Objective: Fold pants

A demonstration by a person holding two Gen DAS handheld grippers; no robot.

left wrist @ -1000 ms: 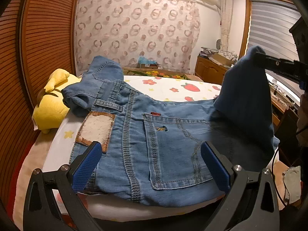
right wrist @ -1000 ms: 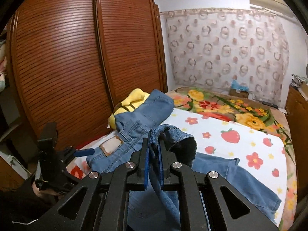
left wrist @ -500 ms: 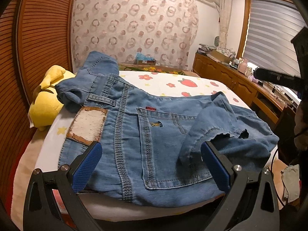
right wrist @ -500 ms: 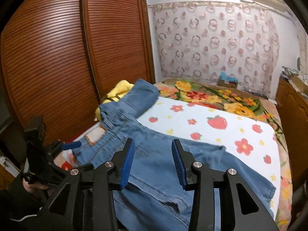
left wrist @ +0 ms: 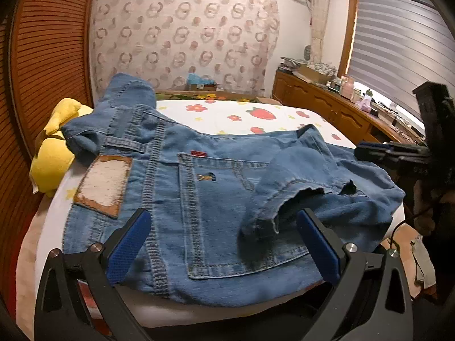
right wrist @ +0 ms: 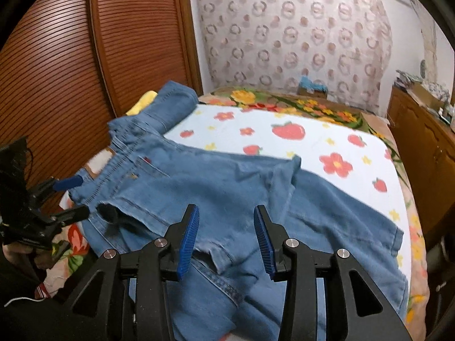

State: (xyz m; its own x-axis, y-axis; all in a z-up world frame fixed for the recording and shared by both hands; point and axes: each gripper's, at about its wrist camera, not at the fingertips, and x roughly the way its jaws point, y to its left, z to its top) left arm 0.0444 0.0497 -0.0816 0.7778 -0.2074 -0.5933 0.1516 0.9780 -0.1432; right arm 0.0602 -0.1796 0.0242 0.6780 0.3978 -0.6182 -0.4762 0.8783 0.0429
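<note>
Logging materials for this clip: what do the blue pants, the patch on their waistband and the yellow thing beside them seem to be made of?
The blue pants look like washed cotton denim, matte: visible twill, thick stitched seams, frayed hem. The tan-edged rectangular waistband patch seems leather or imitation leather, its pale face worn rough. The yellow rounded item appears to be soft plush fabric, judging by its smooth, puffy shape; uncertain.
</note>
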